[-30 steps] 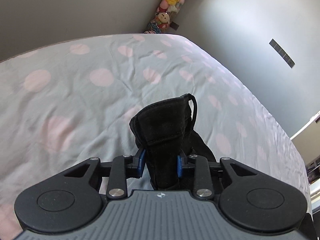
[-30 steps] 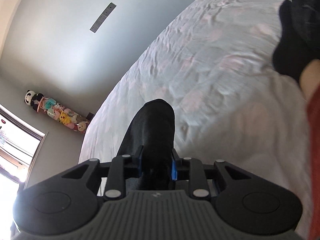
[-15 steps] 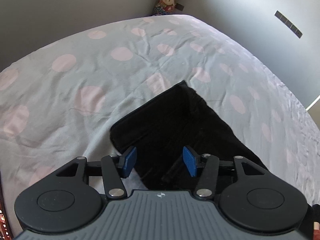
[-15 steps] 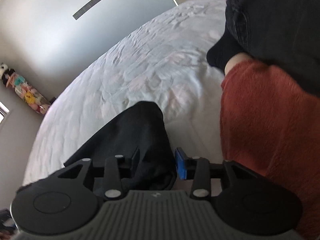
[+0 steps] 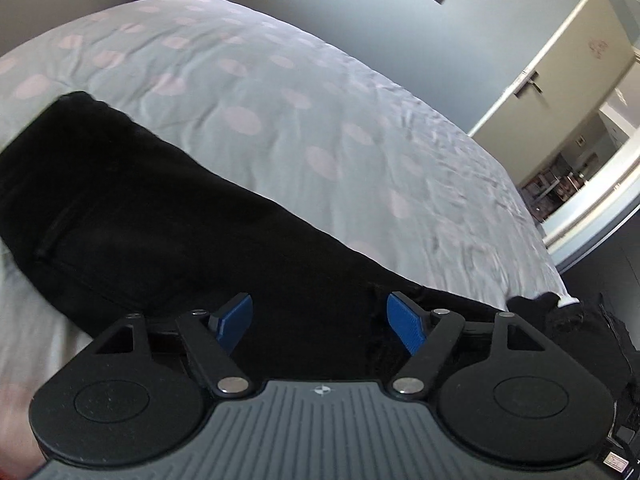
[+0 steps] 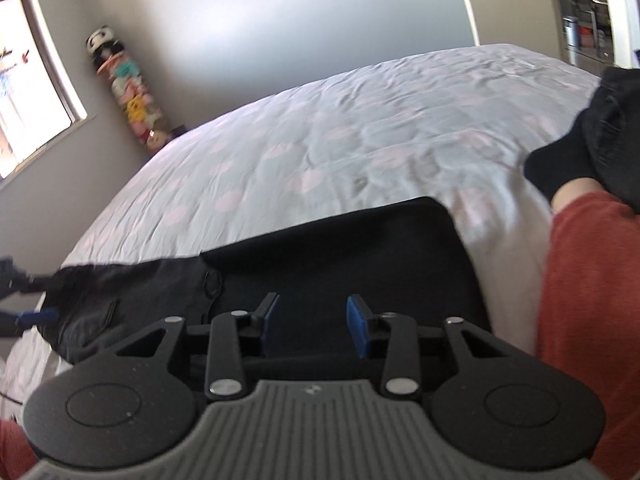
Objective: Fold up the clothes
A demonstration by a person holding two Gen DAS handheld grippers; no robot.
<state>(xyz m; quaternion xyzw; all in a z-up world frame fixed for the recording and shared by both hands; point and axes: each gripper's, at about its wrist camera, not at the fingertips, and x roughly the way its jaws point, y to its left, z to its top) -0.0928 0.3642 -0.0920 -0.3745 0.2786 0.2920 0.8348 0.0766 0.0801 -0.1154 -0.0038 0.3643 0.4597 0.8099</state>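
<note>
A black garment (image 5: pixel 168 240), a pair of trousers with a pocket, lies flat along the near edge of the bed. It also shows in the right wrist view (image 6: pixel 340 256). My left gripper (image 5: pixel 320 324) is open and empty just above the black fabric. My right gripper (image 6: pixel 312 322) is open and empty over the garment's other end. The left gripper's blue tip (image 6: pixel 36 316) shows at the far left of the right wrist view, by the garment's end.
The bed (image 5: pixel 320 100) has a pale blue cover with pink dots. A rust-red garment (image 6: pixel 592 300) and another black garment (image 6: pixel 600 144) lie at the right. Stuffed toys (image 6: pixel 128 92) stand in the corner. A doorway (image 5: pixel 580 140) is at the right.
Both grippers have let go of the black garment, the left first, and opened. The garment now lies spread flat on the bed, and both grippers have pulled back and turned.
</note>
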